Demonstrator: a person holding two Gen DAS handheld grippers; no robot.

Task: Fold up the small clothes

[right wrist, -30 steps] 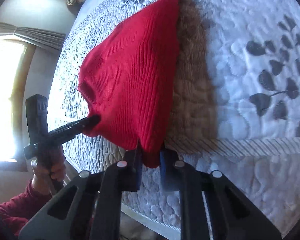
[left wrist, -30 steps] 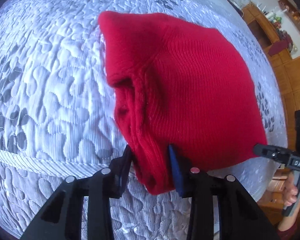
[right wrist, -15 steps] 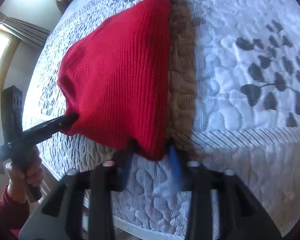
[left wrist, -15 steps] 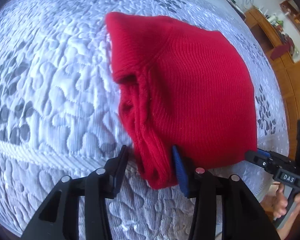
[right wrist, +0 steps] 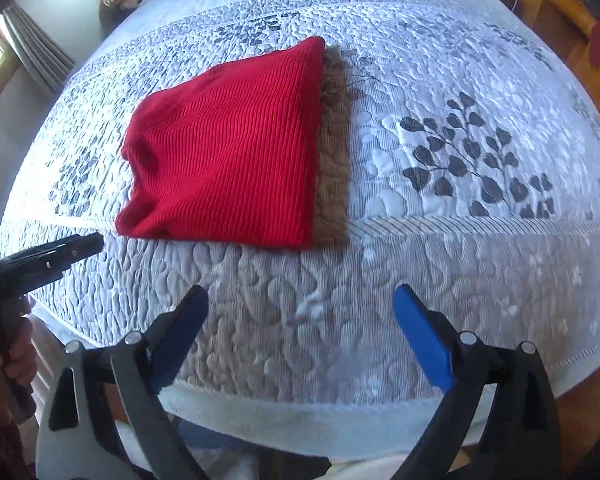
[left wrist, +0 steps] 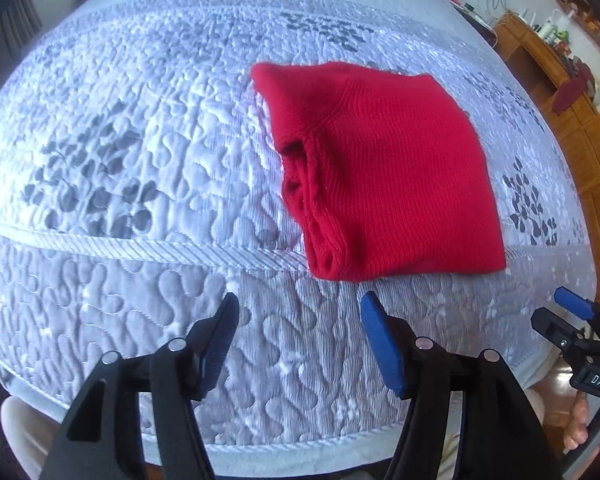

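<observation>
Red ribbed knit, folded into a rough square, lies flat on the quilted bedspread [left wrist: 140,152] ahead of both of my tools and touching neither. Starting at the left: my left gripper [left wrist: 298,314] hovers over the quilt with its fingers spread apart and nothing between them. The red garment [left wrist: 384,172] sits just beyond and slightly right of that gap, its near-left corner the closest part. On this left side the bundle shows its open, layered edges, a rolled stack of folds running from near to far.

Moving right, the same garment [right wrist: 236,152] in the right wrist view lies beyond and left of my right gripper [right wrist: 300,300], whose fingers are likewise wide apart and empty. Its right edge looks like a clean straight fold, running near to far, with a shadow beside it on the bed.

I judge the long axis to run near to far, though only slightly; the piece is close to square. The near hem lies along the quilt's stitched band. My left gripper looks a little nearer to cloth than my right.
</observation>
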